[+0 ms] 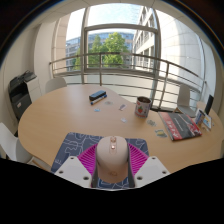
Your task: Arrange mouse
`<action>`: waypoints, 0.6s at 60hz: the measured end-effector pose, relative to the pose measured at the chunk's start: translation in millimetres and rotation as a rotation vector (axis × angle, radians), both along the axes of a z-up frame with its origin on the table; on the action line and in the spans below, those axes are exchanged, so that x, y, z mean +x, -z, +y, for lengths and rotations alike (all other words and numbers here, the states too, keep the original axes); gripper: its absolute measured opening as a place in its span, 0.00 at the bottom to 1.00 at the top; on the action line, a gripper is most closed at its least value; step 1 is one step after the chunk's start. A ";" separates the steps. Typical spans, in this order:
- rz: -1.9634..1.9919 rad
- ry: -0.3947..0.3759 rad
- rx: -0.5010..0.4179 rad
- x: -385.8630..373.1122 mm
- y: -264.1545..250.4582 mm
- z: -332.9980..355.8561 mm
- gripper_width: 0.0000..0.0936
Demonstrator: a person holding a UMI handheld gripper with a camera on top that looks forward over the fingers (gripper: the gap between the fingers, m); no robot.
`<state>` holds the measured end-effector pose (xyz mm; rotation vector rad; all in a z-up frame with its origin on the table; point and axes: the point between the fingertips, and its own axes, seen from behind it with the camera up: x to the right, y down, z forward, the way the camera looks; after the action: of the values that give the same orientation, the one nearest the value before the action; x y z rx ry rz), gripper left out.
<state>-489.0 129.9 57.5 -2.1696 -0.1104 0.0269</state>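
My claw (111,172) sits at 6 o'clock in the gripper view, its two white fingers spread fairly wide, magenta pads (88,157) facing inward. Between them I see the pale pink-beige rounded computer mouse (112,156). The pads flank it closely on both sides; I cannot tell whether they actually press on it or leave a sliver of gap.

The mouse rests on a blue-grey patterned rectangular mouse mat (70,147), which spreads out past both fingers toward 9 and 3 o'clock and lies on the near edge of the light wooden rounded tabletop (60,115).

Further out on the tabletop, beyond the fingers:
- at 12 o'clock, a small dark blue-and-black boxy object (97,96), well apart from the mouse;
- at about 1 o'clock, a dark cylindrical cup (143,105), upright;
- at 2 to 3 o'clock, a red-and-white patterned flat item (180,124) with small objects near it that I cannot identify.

At 9 o'clock, past the tabletop edge, a black office chair (20,98). Behind everything, a curved metal railing (130,66) and large windows (108,40) showing green trees and a building.
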 end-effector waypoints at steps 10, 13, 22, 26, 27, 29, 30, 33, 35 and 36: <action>-0.008 -0.003 -0.078 -13.7 56.8 -2.8 0.52; 0.017 -0.004 -0.102 -17.4 62.8 -5.7 0.55; -0.015 0.013 -0.091 -9.5 43.4 -15.3 0.90; -0.047 0.025 -0.067 -2.5 18.7 -24.3 0.91; -0.052 0.026 -0.060 -2.1 12.7 -26.8 0.92; -0.055 0.025 -0.052 -3.1 0.4 -34.1 0.91; -0.056 0.025 -0.048 -3.6 -5.8 -38.1 0.91; -0.051 0.024 -0.040 -6.8 -29.4 -52.6 0.90; -0.049 0.024 -0.031 -8.2 -44.1 -61.9 0.90; -0.048 0.026 -0.024 -7.9 -50.8 -66.4 0.90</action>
<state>-496.8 63.5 108.3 -2.1961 -0.1096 -0.0385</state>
